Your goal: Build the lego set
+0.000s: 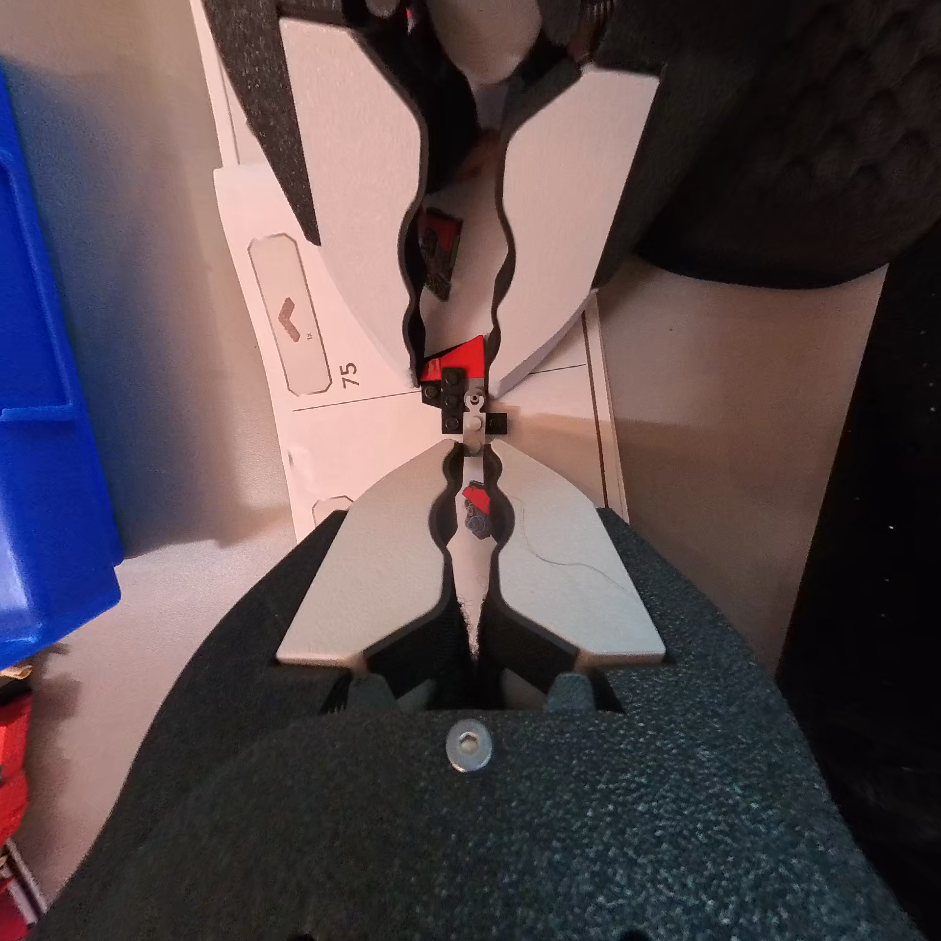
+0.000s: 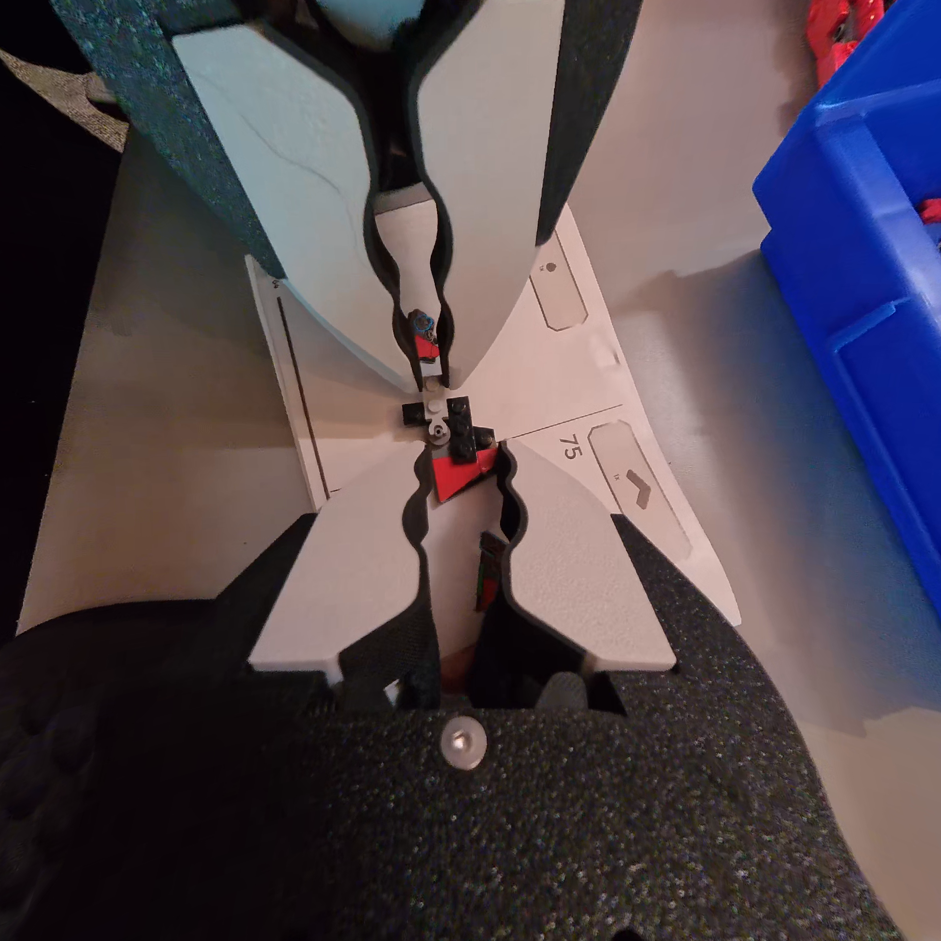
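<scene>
Holding the small lego assembly [image 1: 466,394] between your two grippers, you keep it just above the open instruction booklet [image 1: 356,422], which lies flat on a pale, smooth table [image 1: 168,203]. Your left gripper [image 1: 472,448] has its fingers almost together and pinches the light grey end of the assembly. Your right gripper [image 2: 461,476] meets it from the opposite side; its fingers stand a little wider apart and clamp the red wedge end. Black studded plates and a grey round piece sit in the middle of the assembly, free between the two sets of fingertips. Beside the booklet, on the side of its printed parts box, a blue plastic bin [image 2: 865,254] stands on the table, and some red parts [image 2: 840,30] lie beyond the bin. On the other side of the booklet the table ends and the room is dark there; nothing can be made out. The booklet page carries a step number, a framed box with a small drawing of an angled piece and a quantity mark, thin dividing lines, and pictures of the model partly hidden behind the fingers.
</scene>
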Motion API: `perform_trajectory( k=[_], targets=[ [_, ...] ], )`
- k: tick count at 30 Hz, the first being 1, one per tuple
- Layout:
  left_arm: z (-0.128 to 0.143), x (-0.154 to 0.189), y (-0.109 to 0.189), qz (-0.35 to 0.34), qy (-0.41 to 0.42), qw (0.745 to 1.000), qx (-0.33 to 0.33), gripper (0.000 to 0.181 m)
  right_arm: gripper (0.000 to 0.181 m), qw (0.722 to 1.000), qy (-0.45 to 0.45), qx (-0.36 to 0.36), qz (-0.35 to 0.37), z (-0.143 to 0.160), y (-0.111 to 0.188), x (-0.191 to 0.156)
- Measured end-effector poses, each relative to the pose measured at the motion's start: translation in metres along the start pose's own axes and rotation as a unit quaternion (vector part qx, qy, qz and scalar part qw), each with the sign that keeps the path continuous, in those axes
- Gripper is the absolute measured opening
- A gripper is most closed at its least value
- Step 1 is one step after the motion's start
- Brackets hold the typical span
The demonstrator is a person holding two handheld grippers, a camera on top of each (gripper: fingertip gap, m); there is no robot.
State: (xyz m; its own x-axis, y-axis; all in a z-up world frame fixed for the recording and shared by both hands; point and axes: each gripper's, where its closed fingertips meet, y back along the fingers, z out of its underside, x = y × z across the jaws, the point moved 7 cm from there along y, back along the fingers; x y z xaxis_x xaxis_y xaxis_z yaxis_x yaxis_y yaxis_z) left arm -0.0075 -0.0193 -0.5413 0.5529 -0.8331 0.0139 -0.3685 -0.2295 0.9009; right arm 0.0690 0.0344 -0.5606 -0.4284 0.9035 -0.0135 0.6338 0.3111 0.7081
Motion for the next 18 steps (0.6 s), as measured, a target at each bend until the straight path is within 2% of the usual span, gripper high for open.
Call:
perform_trajectory(
  k=[6, 9, 11, 13, 18],
  targets=[
    [0.004, 0.002, 0.005, -0.009, -0.012, 1.0, -0.008, 0.007, 0.027, 1.0, 0.002, 0.018, -0.005, -0.002, -0.004, -0.002],
    [0.005, 0.0, 0.007, -0.008, -0.01, 1.0, 0.008, 0.007, 0.049, 1.0, -0.004, 0.018, -0.02, -0.004, -0.005, -0.003],
    [0.007, 0.0, 0.01, -0.005, -0.009, 1.0, 0.017, 0.007, 0.053, 1.0, -0.001, 0.018, -0.018, -0.003, -0.004, -0.001],
    [0.009, -0.001, 0.012, -0.007, -0.012, 1.0, 0.022, 0.009, 0.051, 1.0, 0.001, 0.02, -0.015, -0.002, -0.003, 0.0],
    [0.014, -0.002, 0.01, -0.003, -0.009, 0.999, 0.03, 0.011, 0.031, 0.999, 0.029, 0.03, -0.004, -0.004, -0.002, 0.0]
  ],
)
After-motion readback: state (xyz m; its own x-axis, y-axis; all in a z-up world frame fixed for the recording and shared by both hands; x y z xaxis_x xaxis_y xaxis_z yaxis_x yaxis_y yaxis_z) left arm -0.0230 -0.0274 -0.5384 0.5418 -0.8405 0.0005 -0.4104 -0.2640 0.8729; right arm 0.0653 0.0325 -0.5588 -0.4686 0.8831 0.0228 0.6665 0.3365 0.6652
